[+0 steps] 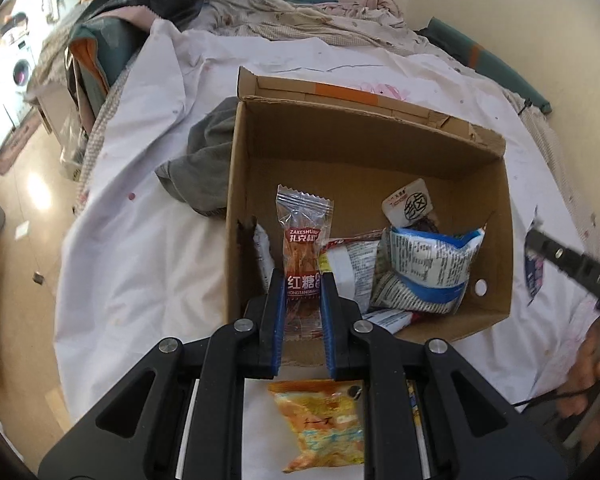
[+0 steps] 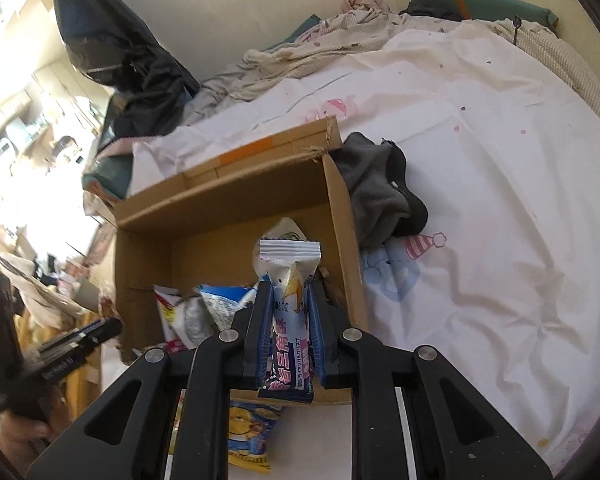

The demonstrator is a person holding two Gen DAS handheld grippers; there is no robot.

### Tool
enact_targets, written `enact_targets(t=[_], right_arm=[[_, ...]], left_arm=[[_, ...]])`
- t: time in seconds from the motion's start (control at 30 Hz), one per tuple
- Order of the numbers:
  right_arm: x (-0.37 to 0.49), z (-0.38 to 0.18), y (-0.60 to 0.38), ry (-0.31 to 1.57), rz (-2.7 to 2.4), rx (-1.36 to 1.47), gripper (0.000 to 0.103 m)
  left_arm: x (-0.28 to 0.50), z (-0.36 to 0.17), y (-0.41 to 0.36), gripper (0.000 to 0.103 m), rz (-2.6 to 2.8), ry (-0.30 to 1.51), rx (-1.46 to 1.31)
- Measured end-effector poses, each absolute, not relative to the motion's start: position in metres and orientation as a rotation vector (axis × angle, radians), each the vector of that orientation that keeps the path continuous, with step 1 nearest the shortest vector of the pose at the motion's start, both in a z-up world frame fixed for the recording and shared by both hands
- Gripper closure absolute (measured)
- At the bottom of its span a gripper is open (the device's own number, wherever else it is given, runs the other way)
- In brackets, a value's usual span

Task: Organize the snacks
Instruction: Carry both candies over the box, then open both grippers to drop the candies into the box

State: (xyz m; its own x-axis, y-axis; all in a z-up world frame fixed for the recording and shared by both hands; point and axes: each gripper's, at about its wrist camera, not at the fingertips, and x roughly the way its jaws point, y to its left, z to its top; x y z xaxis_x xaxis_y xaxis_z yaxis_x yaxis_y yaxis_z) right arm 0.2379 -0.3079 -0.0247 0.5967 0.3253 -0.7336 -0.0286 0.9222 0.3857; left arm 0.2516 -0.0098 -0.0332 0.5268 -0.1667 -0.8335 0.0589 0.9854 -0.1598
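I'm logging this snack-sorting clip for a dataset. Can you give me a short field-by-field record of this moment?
surface: bed with a white sheet
container: open cardboard box on the sheet
box contents: several snack packets, including a blue and white bag
left gripper: shut on an orange packet, held over the box
right gripper: shut on a blue and white packet, at the box's near edge
outside the box: yellow snack bag on the sheet; grey cloth beside the box

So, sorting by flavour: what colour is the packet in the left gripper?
Clear wrapper with red-orange label, white lettering; best in the left wrist view.
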Motion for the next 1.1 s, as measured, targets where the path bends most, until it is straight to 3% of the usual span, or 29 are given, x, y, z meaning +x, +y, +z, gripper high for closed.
enact_targets(t=[0.87,1.03,1.07,1.1], right_arm=[[0.247,-0.035,-0.29,0.935,0.196,0.315,0.081],[0.247,-0.032,-0.293,0.916,0.202,0.345,0.081],[0.247,-0.031,-0.294,0.912,0.2,0.349,0.077],[0.247,-0.03,-0.295,0.909,0.199,0.355,0.072]], left_arm=[[0.254,-0.032,-0.012,0.086,-0.101,1.0,-0.128],[0.249,-0.027,-0.015,0.042,-0.093,0.954,-0.088],[0.248,-0.026,-0.015,0.031,-0.094,0.947,-0.091],[0.247,-0.024,-0.015,0.026,-0.093,0.942,-0.095]])
